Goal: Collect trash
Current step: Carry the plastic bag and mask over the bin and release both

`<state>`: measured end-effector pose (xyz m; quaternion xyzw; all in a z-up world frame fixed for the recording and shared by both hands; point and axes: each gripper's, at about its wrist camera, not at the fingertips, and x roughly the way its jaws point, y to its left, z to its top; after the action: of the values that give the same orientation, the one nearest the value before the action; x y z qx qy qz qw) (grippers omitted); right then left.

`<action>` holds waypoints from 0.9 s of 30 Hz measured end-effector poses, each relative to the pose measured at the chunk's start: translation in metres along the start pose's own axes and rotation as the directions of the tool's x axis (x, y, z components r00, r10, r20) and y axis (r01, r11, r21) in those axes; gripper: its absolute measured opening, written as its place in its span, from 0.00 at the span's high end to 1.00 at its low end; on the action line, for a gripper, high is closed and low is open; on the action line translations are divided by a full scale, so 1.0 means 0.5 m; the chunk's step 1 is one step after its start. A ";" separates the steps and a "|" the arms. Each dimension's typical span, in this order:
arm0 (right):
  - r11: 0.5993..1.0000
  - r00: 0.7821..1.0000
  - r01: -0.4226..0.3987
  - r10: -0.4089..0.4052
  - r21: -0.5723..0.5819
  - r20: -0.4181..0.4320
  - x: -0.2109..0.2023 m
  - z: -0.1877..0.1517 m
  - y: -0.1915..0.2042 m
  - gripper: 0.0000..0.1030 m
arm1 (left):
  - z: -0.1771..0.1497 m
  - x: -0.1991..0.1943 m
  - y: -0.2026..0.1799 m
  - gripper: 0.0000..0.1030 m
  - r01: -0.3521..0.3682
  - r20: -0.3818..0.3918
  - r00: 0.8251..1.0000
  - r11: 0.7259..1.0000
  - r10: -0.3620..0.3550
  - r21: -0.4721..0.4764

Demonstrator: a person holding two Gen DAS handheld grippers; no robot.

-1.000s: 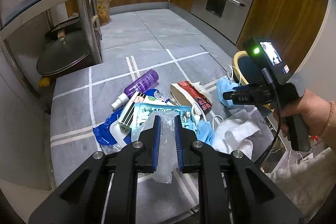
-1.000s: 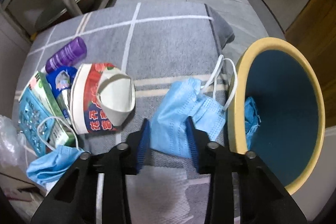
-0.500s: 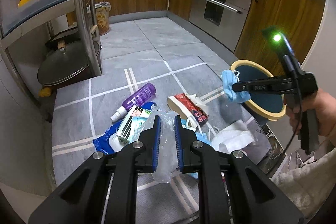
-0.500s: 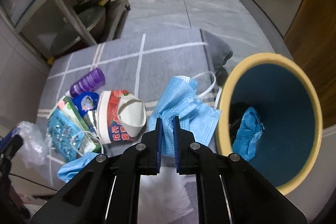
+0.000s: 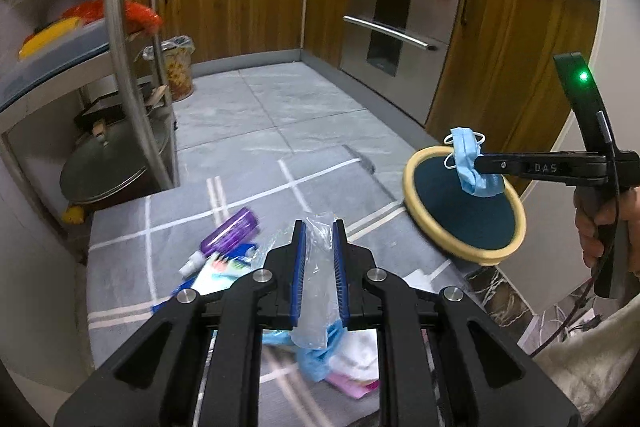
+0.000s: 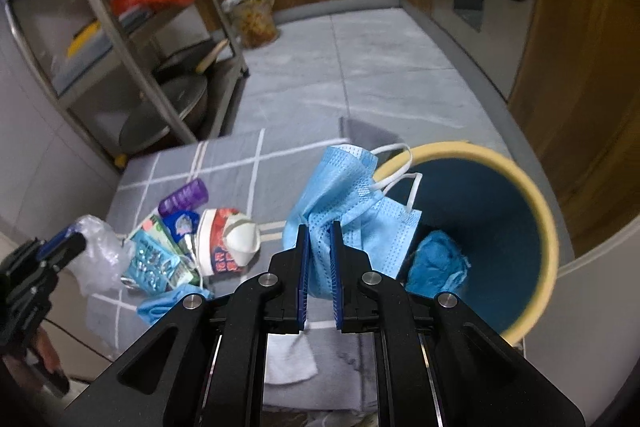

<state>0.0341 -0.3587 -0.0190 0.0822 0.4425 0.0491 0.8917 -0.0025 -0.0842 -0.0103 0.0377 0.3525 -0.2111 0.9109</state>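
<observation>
Clamped nearly closed, the right gripper (image 6: 319, 259) pinches a blue face mask (image 6: 352, 199) by a bunched fold near its middle, and the mask hangs above the rim of the yellow-rimmed bin (image 6: 548, 227), its white ear loops (image 6: 394, 163) dangling over the opening. The left gripper (image 5: 319, 259) is likewise narrowed onto a clear plastic bag (image 5: 318, 283), held up over the grey mat (image 5: 168, 267) where the rest of the litter lies: a purple bottle (image 5: 232, 229), a paper cup (image 6: 228, 247) and another mask (image 6: 168, 303). Both held things look feather-light, limp and harmless to squeeze. I judge the mask's pleated cloth grips well at a gathered fold; the loops could snag the rim. The bag's film is slick, so a bunched wad holds better than one layer.
</observation>
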 end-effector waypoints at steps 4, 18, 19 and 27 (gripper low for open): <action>0.999 0.998 0.009 -0.012 0.053 0.058 -0.044 0.015 -0.059 0.89 | 0.026 0.005 -0.045 0.87 0.037 0.025 0.999 0.999 -0.038 0.016; 0.983 0.990 0.078 -0.096 0.165 0.101 -0.078 0.022 -0.227 0.89 | 0.113 0.069 -0.225 0.87 0.182 0.061 0.980 0.979 -0.189 0.095; 0.982 0.991 0.082 -0.099 0.168 0.094 -0.073 0.021 -0.231 0.89 | 0.115 0.077 -0.235 0.87 0.188 0.057 0.979 0.978 -0.194 0.095; 0.982 0.993 0.113 -0.118 0.152 0.029 -0.025 0.007 -0.257 0.89 | 0.108 0.192 -0.296 0.87 0.210 -0.020 0.978 0.973 -0.209 0.099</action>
<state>0.0312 -0.4871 -0.0316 0.1243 0.4321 -0.0378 0.8924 0.0340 -0.2648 -0.0213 0.0473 0.3478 -0.3231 0.8788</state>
